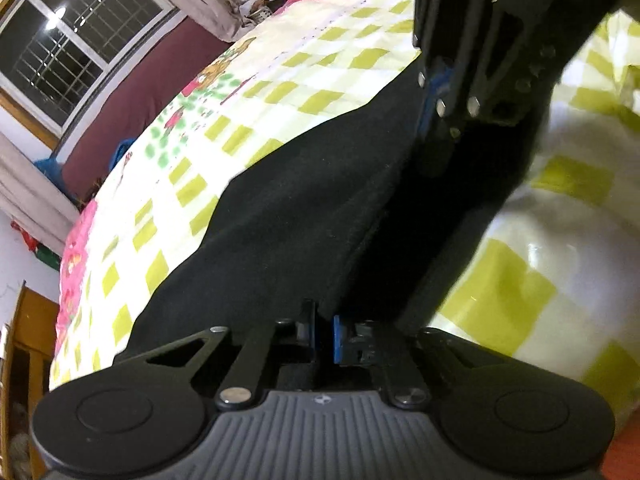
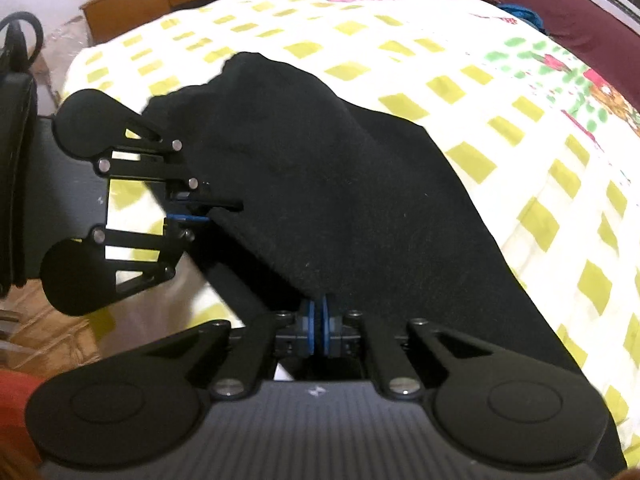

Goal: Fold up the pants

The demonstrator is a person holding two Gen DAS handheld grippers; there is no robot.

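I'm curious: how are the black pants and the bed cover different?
The black pants are plain and dark; the bed cover is pale with green squares. The pants are pinched up by the right hand-held gripper; the bed cover lies spread beneath. Both are soft cloth.

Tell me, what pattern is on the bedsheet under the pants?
The bedsheet is a yellow-green and white check with pink floral patches, clearest in the right wrist view.
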